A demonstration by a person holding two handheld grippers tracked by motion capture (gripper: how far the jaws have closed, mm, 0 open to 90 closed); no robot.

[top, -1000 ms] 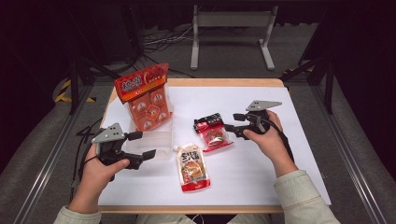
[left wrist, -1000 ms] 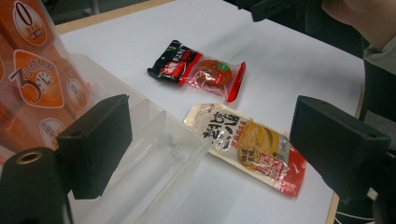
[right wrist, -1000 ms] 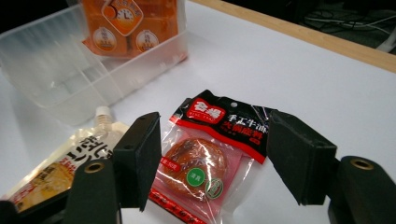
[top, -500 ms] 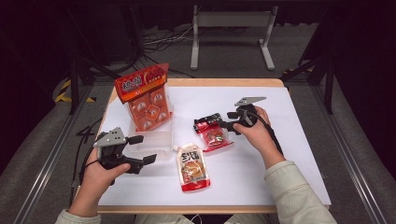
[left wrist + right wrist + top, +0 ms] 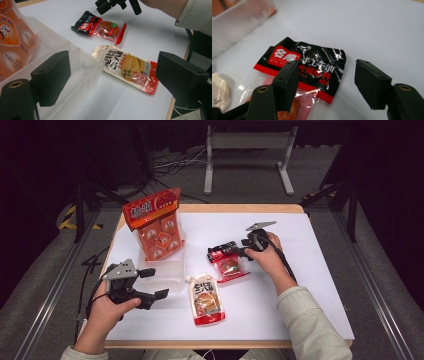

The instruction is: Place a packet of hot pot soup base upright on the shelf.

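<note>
The right gripper (image 5: 231, 251) has come down to the red-black packet (image 5: 228, 262). Its jaws stand spread over the packet's black top, gripping nothing. The left gripper (image 5: 154, 283) is also spread and empty.

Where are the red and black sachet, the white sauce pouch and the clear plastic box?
red and black sachet (image 5: 312, 67), right gripper view, black top band.
white sauce pouch (image 5: 206, 298), high view, middle.
clear plastic box (image 5: 165, 276), high view, front wall.

The right tongs (image 5: 327, 85) stand spread over a black-and-red sachet (image 5: 312, 72) lying flat on the white table (image 5: 374, 30); neither pad presses it. A clear plastic box (image 5: 239, 17) sits at ten o'clock, a cream pouch (image 5: 219, 93) at eight.
</note>
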